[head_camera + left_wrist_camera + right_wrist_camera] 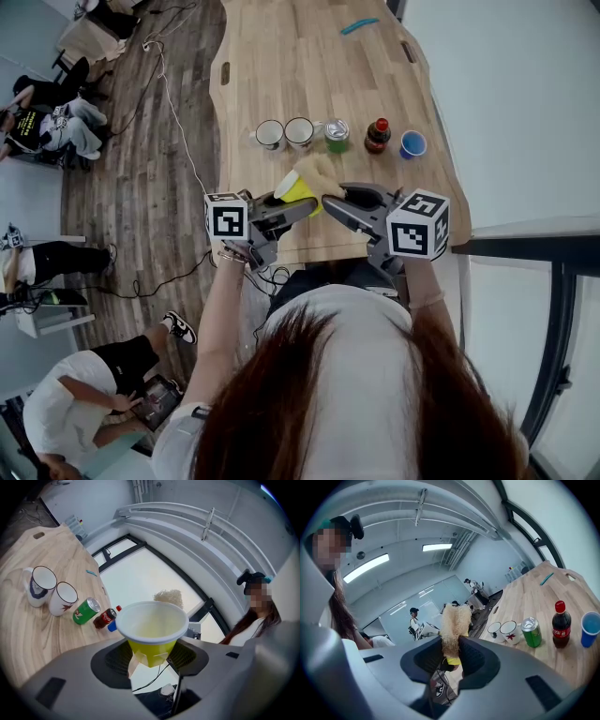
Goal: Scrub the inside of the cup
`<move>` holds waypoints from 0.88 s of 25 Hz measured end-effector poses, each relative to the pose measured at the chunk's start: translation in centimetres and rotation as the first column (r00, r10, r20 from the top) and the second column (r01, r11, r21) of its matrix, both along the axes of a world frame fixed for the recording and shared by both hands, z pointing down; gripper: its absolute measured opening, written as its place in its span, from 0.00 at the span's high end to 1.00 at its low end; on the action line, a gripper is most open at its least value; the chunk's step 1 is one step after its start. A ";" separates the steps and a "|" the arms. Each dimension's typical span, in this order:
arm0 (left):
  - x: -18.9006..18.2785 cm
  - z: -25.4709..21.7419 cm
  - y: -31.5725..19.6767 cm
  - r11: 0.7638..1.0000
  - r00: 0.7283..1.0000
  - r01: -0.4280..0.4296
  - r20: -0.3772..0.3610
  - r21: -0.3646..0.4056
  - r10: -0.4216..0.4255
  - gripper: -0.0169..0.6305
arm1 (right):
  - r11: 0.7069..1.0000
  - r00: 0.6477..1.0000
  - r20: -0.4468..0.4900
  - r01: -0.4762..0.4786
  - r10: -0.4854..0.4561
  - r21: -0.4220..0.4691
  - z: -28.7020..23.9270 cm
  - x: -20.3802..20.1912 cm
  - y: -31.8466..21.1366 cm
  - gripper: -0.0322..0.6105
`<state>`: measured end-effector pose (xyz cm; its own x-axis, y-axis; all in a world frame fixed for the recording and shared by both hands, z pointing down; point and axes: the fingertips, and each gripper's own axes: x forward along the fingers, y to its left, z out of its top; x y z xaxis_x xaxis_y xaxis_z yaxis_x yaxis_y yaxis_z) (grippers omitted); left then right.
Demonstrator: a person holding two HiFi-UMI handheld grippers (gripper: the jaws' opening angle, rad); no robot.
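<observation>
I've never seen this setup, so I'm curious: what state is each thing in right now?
Yellow cup: gripped by left gripper, empty.
Scrubber: pinched in right gripper, outside cup.
Two mugs: upright.
Green can: upright.
Cola bottle: upright, capped.
Blue cup: upright.

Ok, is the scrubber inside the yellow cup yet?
Out. The left gripper view shows the yellow cup empty inside, the scrubber beyond its rim.
</observation>
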<state>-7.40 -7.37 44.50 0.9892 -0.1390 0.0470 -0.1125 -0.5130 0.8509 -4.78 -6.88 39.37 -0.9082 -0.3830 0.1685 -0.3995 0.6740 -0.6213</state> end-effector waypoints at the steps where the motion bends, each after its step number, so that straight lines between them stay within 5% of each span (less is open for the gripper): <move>1: -0.1 0.2 0.0 1.000 1.000 -0.003 0.009 0.004 0.003 0.60 | 1.000 1.000 -0.005 0.001 -0.001 0.001 0.1 0.0 0.1 0.79; 22: -0.2 -0.6 0.4 0.999 0.998 -0.038 -0.046 0.036 0.040 0.60 | 0.999 0.999 -0.009 0.035 -0.035 -0.007 0.3 0.4 -0.2 0.79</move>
<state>-7.57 -6.96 43.86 0.9949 -0.1013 -0.0032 -0.0529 -0.5455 0.8364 -4.40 -7.09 39.71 -0.9197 -0.3495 0.1792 -0.3811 0.6836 -0.6225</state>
